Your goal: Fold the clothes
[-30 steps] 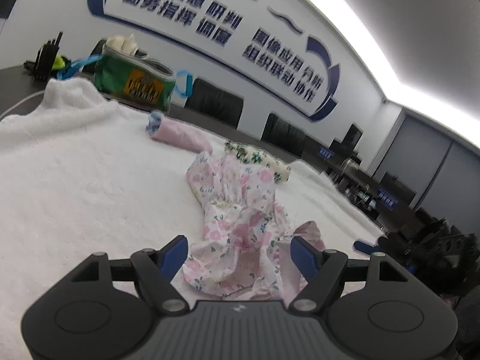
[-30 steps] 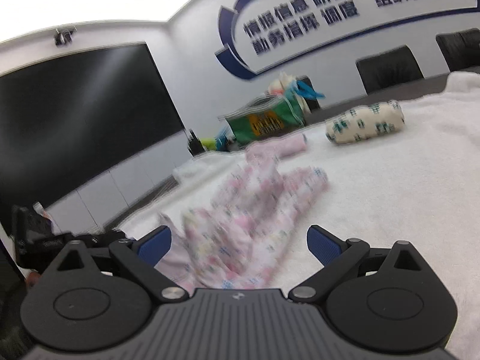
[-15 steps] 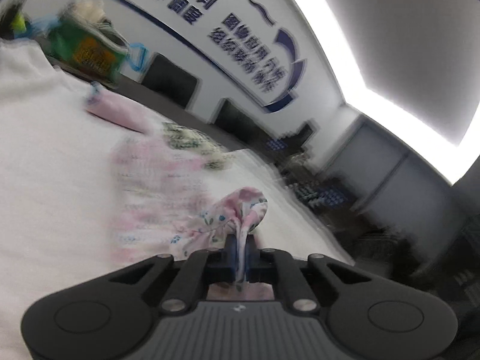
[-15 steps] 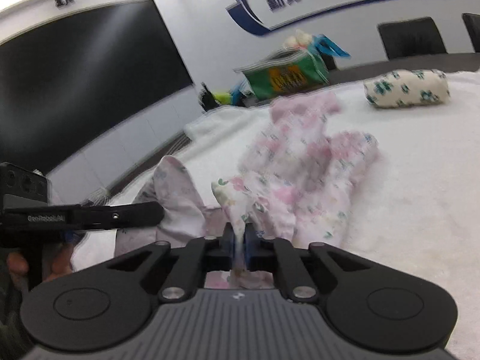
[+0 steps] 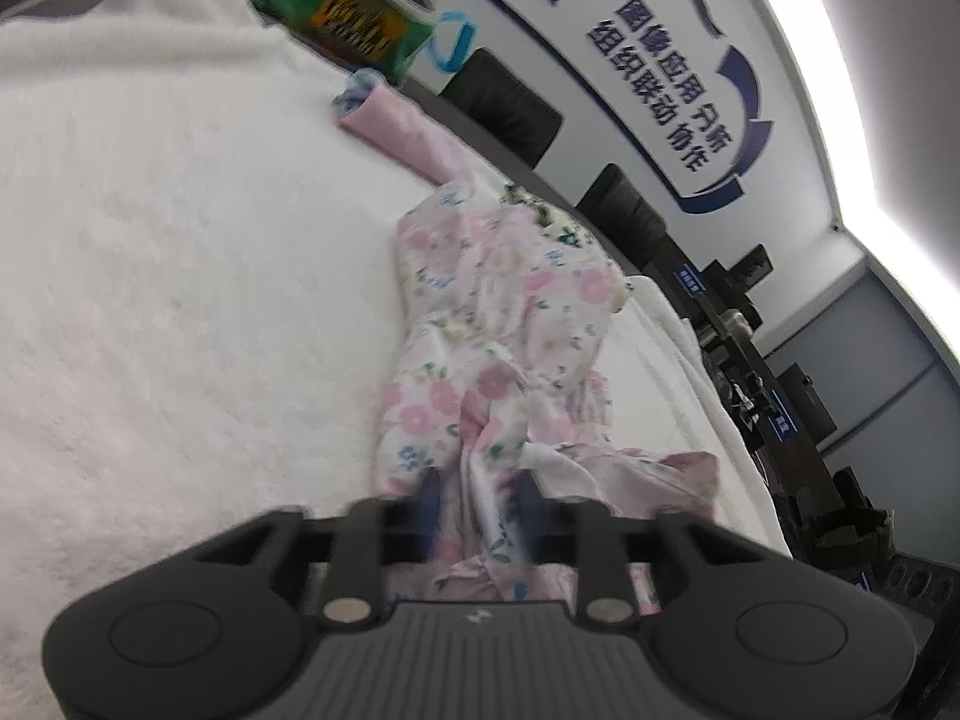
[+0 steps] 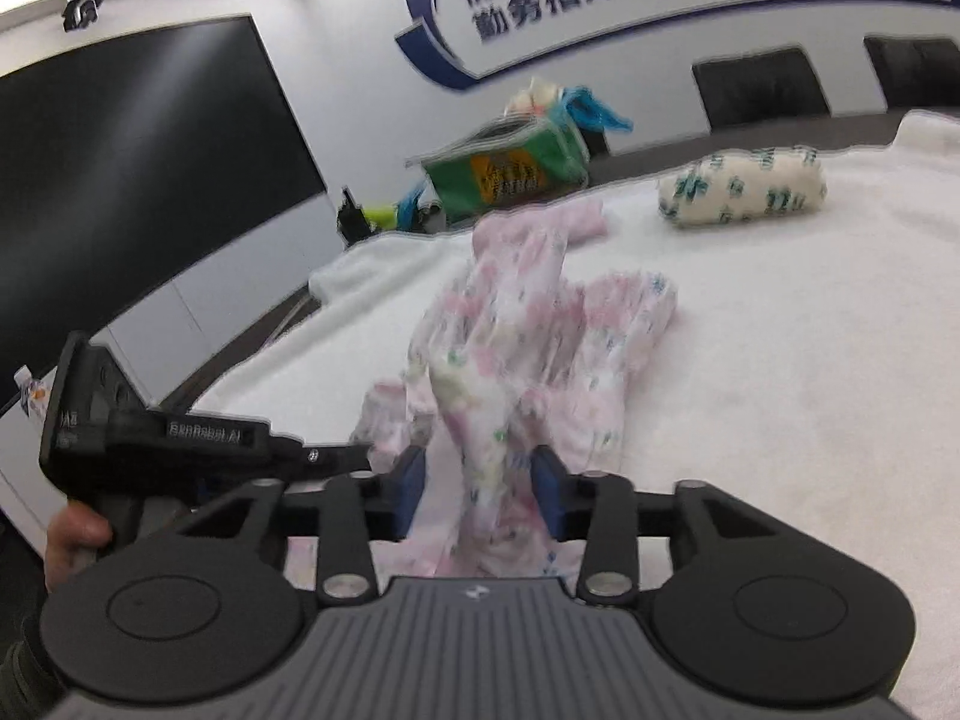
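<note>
The left gripper [image 5: 474, 501] stands part open, its jaws having just been opening, and a fold of the pink floral garment [image 5: 498, 324] lies loose between the blue pads without being pressed. The right gripper [image 6: 477, 489] shows the same: its jaws have just been opening to a middling gap, cloth runs up between the pads, and a sliver of space shows on each side, so neither tool appears to hold anything.

The step in hand looks like letting go of a bunched part of the garment so it can be regripped and spread. To do it well, each tool would need to back off along its own line rather than sideways, so the released fold drops onto the white fleece cover [image 5: 150, 252] instead of dragging. Fresh grips would best go on a hem or corner, not the crumpled middle, and the two pinches should sit well apart so the cloth can be drawn flat.

Taking the garment as landmark: it lies crumpled on the cover, its near end between both tools' pads, the rest trailing away from them. Beyond its far end lies a pink rolled cloth [image 5: 396, 120], then a green bag [image 5: 342, 12]. A cream patterned roll [image 6: 741, 189] lies well apart to its right in the right wrist view. The left tool's body [image 6: 168, 444] sits just left of the garment's near end.
</note>
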`<state>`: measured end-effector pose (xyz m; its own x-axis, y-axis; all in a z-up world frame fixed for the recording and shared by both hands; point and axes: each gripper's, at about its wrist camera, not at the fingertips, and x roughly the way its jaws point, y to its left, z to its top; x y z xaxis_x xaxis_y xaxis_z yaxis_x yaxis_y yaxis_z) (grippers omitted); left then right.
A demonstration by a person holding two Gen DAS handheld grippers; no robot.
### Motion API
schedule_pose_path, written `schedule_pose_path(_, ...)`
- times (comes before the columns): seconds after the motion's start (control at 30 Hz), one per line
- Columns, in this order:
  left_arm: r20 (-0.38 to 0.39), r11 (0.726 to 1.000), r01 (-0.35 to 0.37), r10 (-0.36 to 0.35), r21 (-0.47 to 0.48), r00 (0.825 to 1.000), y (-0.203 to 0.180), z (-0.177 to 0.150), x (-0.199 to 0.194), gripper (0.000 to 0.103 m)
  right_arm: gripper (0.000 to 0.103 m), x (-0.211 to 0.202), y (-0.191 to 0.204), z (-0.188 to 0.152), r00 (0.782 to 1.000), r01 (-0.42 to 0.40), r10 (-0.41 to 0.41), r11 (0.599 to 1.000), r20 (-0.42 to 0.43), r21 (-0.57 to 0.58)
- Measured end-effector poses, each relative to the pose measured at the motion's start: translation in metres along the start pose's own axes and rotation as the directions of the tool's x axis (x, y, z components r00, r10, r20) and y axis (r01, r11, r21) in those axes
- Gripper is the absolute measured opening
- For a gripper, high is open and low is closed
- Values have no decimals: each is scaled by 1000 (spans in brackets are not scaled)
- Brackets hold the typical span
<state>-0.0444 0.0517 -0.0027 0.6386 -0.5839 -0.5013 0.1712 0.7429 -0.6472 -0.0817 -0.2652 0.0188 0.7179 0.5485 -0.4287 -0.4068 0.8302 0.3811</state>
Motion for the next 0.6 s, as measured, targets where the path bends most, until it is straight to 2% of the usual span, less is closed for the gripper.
schedule_pose_path(0.03, 10, 1000, -3, 3, 22, 1000, -3, -2, -7, 52, 41, -8, 0, 2, 1000, 12, -12, 1000, 12, -9)
schedule_pose_path(0.13, 46, 993, -4, -2, 115, 999, -11, -11, -36, 56, 45, -28, -4, 1, 999, 44, -44, 999, 7, -9)
schedule_pose_path(0.2, 40, 991, 29, -34, 127, 999, -9, -18, -50, 59, 47, -42, -8, -2, 998, 63, -63, 998, -9, 3)
schedule_pose_path(0.27, 32, 990, 59, -63, 124, 997, -9, -26, -57, 59, 47, -48, -10, -8, 997, 71, -71, 997, -25, 30)
schedule_pose_path(0.33, 32, 988, 44, -49, 147, 998, -15, -33, -55, 56, 47, -43, -11, -13, 998, 49, -46, 996, -39, 75)
schedule_pose_path(0.4, 37, 978, 6, -14, 208, 999, -20, -41, -51, 45, 46, -33, -9, -17, 998, 33, -28, 994, -55, 104)
schedule_pose_path(0.43, 38, 972, -13, 4, 234, 999, -22, -45, -49, 36, 34, -24, -6, -19, 997, 46, -39, 994, -71, 101)
schedule_pose_path(0.47, 35, 969, -27, 19, 246, 999, -22, -47, -48, 30, 9, -15, -3, -20, 995, 61, -52, 993, -88, 98)
schedule_pose_path(0.5, 39, 967, -34, 24, 253, 999, -20, -49, -49, 28, 6, -8, 0, -19, 992, 79, -69, 992, -104, 98)
schedule_pose_path(0.53, 44, 965, -40, 30, 260, 999, -19, -52, -50, 26, 5, -5, 2, -16, 994, 64, -52, 991, -100, 116)
schedule_pose_path(0.6, 47, 964, -38, 27, 265, 999, -15, -56, -52, 23, 5, -4, -4, -9, 995, -68, 82, 970, -54, 232)
